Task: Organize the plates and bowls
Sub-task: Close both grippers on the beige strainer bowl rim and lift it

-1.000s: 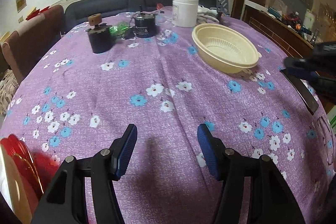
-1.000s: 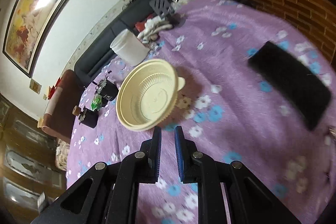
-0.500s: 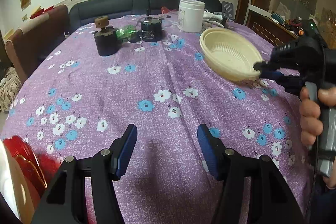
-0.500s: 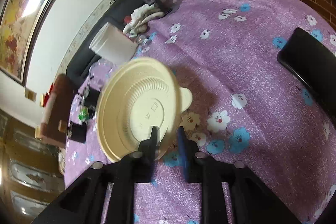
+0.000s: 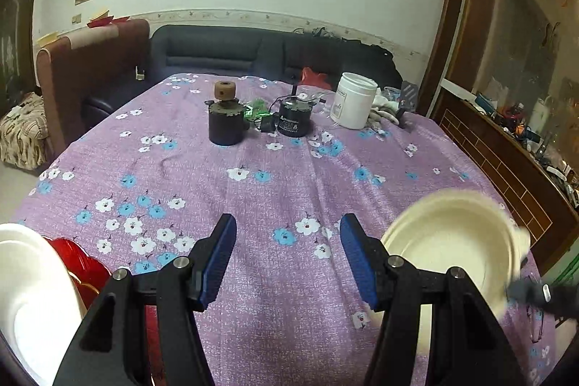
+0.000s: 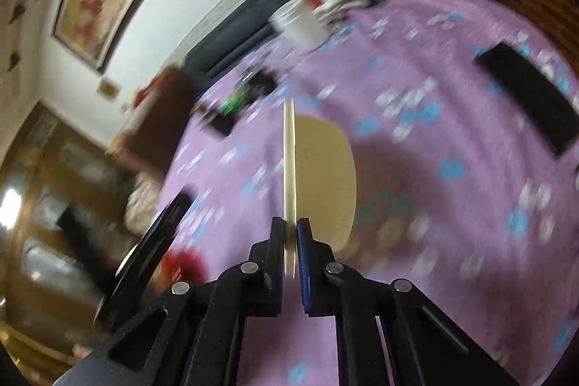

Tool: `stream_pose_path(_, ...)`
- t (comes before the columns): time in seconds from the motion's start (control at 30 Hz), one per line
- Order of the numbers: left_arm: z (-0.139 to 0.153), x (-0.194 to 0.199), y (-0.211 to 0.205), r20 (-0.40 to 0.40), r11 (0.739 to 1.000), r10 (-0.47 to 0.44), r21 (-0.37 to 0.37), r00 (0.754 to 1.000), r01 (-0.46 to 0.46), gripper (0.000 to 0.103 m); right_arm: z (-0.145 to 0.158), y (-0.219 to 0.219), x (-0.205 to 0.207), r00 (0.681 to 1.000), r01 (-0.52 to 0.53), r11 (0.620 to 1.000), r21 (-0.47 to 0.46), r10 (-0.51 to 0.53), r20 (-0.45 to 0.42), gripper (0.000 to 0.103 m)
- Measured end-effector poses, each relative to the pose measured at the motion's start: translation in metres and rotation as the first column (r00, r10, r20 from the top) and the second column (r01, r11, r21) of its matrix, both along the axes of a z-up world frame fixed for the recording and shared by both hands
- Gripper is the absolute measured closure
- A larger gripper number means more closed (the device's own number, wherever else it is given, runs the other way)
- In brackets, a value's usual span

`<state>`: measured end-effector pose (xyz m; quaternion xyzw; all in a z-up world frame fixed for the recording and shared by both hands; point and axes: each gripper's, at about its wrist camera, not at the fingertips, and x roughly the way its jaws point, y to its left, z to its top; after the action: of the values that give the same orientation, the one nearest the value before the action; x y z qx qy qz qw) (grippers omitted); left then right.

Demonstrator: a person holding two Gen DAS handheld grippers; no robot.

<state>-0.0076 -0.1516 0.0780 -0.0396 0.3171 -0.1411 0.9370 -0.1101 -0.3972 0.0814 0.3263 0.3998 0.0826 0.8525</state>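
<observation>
Currently, right claw [image 6: 290,234] pinching rim of cream plastic bowl [image 6: 322,176], lifted above purple flowered tabletop [image 5: 289,190]. Left claw [image 5: 287,252] spread, empty; white tub [image 5: 353,105] and two dark canisters [image 5: 226,123] well behind.

Left gripper [image 5: 287,257] jaws stand apart; right gripper [image 6: 289,250] jaws pinched together.

We see a purple tablecloth [image 5: 289,190] patterned with white and blue flowers, a cream bowl [image 5: 445,241] near right, a red plate [image 5: 77,254] and white plate [image 5: 32,288] near left.

The flowered purple table [image 5: 275,190] bears a white jar [image 5: 353,105].
</observation>
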Motion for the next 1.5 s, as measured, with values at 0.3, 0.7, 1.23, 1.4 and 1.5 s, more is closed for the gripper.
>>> stream_pose_path(0.3, -0.011, 0.001, -0.013, -0.071, 0.995, -0.099, -0.014, 0.993, 0.098, 0.044, 0.000, 0.014, -0.013, 0.996, 0.092, 0.942, -0.322, -0.079, 0.051, 0.084)
stream_pose_path(0.7, -0.023, -0.002, -0.035, -0.140, 0.971, -0.237, -0.022, 0.961, 0.236, 0.044, -0.022, 0.005, -0.046, 0.988, 0.153, 0.905, -0.398, -0.150, 0.039, 0.082)
stream_pose_path(1.23, -0.035, -0.061, -0.045, -0.307, 0.935, -0.343, -0.027, 0.888, 0.353, 0.044, -0.032, -0.014, -0.055, 0.991, 0.136, 0.932, -0.336, -0.134, 0.028, 0.078)
stream_pose_path(1.4, -0.045, -0.068, -0.059, -0.319, 0.928, -0.345, 0.022, 0.883, 0.371, 0.045, -0.041, -0.014, -0.050, 0.993, 0.112, 0.950, -0.290, -0.116, 0.003, 0.079)
stream_pose_path(1.5, -0.044, -0.067, -0.064, -0.304, 0.928, -0.345, 0.032, 0.888, 0.371, 0.047, -0.039, 0.000, -0.057, 0.997, 0.071, 0.952, -0.297, -0.076, -0.003, 0.079)
